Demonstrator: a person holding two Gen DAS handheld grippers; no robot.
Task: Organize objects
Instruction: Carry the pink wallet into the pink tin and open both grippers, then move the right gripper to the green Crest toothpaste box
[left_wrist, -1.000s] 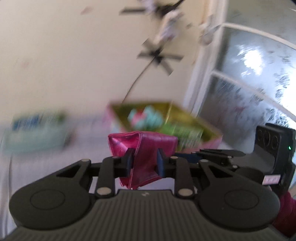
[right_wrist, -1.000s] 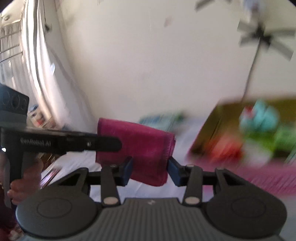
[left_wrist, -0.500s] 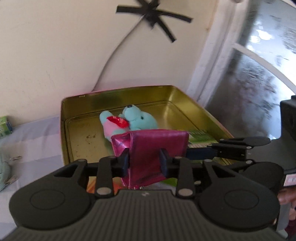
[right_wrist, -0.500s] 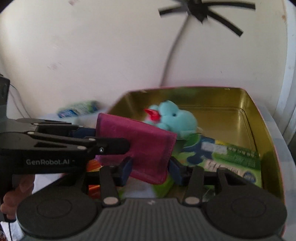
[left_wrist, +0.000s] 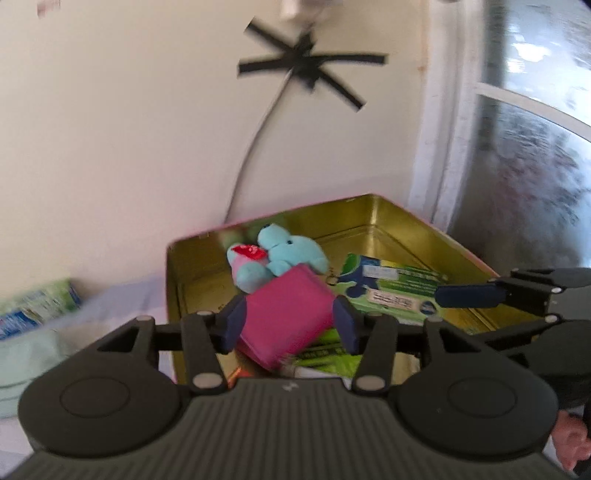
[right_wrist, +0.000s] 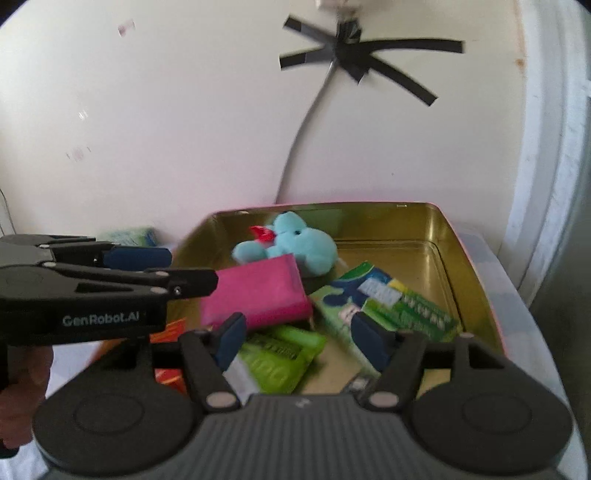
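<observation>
Left gripper (left_wrist: 290, 325): its fingers (left_wrist: 232, 325) stand spread, one on each side of the pink pouch (left_wrist: 286, 319), with a sliver of gap showing at both pads, so I judge the pouch let go rather than pinched.
Right gripper (right_wrist: 299, 338): its fingers (right_wrist: 369, 341) are spread wide with nothing between them; they hang over the near part of the gold tin (right_wrist: 476, 280), and the pouch lies just ahead of the left fingertip.
Pink pouch: in the right wrist view (right_wrist: 256, 295) it lies tilted inside the tin, one corner up toward the far side, resting on the packs under it. Whether it has fully settled I cannot tell, since the picture is a little blurred.
Why it lies so: the tin is the collecting place, and the pouch sits on top of what is already there because little bare floor shows in the near half.
Under and beside the fingers: a lime green pack (right_wrist: 284, 358) directly below the right fingers, a green and blue box (right_wrist: 384, 302) to their right, and orange packets (right_wrist: 170, 332) by the near left wall.
Ahead of the fingers: a turquoise plush toy (right_wrist: 295, 245) with a red bit at its neck, touching the far edge of the pouch.
Outside the tin: a green and blue packet (left_wrist: 37, 310) lies on the counter (left_wrist: 122, 295) well left of the left fingers, so some sorting likely remains.
Beyond: a cream wall (right_wrist: 166, 110) with black tape (right_wrist: 354, 59) holding a grey cable.
</observation>
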